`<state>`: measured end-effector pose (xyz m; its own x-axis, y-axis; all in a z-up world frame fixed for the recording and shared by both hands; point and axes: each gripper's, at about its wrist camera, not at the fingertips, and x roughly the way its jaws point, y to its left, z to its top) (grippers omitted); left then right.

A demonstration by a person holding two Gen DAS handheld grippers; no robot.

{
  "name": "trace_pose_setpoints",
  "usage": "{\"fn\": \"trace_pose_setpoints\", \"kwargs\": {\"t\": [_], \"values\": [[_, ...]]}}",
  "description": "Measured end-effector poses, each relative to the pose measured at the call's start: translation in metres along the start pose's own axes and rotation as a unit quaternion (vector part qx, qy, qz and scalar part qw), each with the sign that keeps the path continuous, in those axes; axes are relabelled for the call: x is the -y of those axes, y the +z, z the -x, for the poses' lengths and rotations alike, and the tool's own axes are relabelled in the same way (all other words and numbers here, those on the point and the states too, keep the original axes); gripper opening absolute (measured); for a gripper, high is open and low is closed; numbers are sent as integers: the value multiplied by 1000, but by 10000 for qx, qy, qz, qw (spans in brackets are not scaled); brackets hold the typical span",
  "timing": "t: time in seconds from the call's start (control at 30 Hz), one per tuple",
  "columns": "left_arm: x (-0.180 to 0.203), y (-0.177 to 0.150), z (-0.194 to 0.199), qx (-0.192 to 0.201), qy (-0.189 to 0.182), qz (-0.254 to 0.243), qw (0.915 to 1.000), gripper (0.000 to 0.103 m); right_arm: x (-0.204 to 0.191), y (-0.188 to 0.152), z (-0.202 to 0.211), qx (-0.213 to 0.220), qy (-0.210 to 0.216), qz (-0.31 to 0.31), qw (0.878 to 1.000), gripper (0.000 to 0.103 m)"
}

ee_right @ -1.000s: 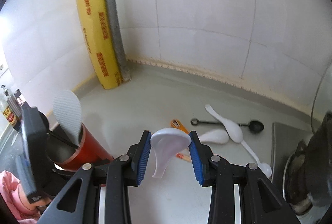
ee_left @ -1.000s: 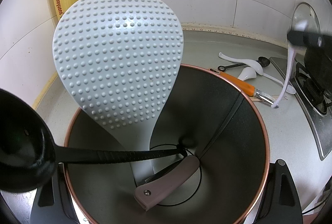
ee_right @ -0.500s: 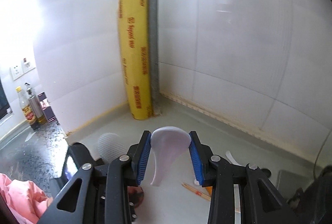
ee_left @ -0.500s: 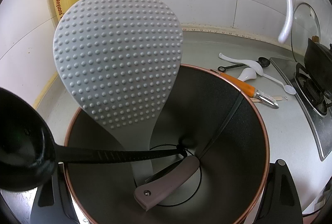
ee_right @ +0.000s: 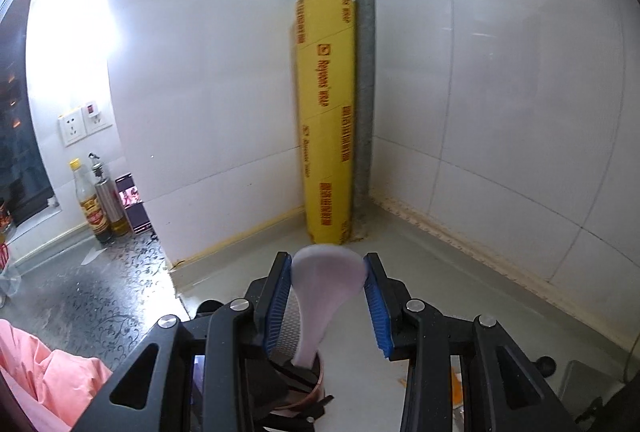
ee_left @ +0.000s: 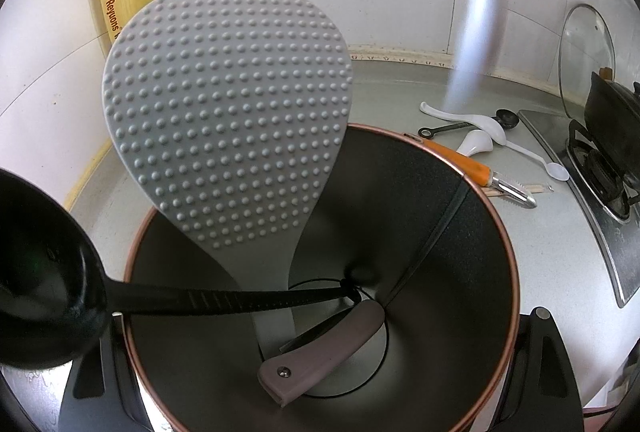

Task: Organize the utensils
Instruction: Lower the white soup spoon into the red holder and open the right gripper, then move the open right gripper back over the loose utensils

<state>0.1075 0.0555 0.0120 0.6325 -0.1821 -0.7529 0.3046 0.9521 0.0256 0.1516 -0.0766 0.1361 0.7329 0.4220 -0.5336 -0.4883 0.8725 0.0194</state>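
Note:
My left gripper point(ee_left: 316, 364) is shut on the copper-rimmed utensil holder point(ee_left: 508, 272), with a finger point(ee_left: 92, 372) on either side of it. Inside the holder stand a grey dotted rice paddle point(ee_left: 228, 111), a black ladle point(ee_left: 40, 292) and a grey-handled tool point(ee_left: 320, 352). My right gripper point(ee_right: 328, 284) is shut on the bowl of a white spoon point(ee_right: 326, 268). The spoon's handle hangs down over the holder's rim point(ee_right: 308, 398). In the left wrist view that handle shows as a blurred white streak point(ee_left: 472, 11) above the counter.
On the counter behind the holder lie two white spoons point(ee_left: 476, 143), a black measuring spoon point(ee_left: 508, 117), an orange peeler point(ee_left: 476, 167) and a small white spoon point(ee_left: 556, 171). A stove point(ee_left: 600, 167) and glass lid point(ee_left: 586, 47) stand right. A yellow wrap roll point(ee_right: 326, 111) leans in the corner.
My right gripper has risen with the white spoon and swung left, from above the counter utensils to over the holder. The left gripper and the holder have not moved.

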Motion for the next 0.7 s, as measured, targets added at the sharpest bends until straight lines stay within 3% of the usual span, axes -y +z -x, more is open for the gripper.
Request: {"fn": "trace_pose_setpoints", "kwargs": {"t": [0.43,0.7], "values": [[2,-1,-5,13,-37,-32,10000,90,1,-14,-14,-260,1,-114,9996,39],[3,-3,-4,18,-54,-49,10000,90,38,-45,-21,-589,-440,-791,9942,39]]}}
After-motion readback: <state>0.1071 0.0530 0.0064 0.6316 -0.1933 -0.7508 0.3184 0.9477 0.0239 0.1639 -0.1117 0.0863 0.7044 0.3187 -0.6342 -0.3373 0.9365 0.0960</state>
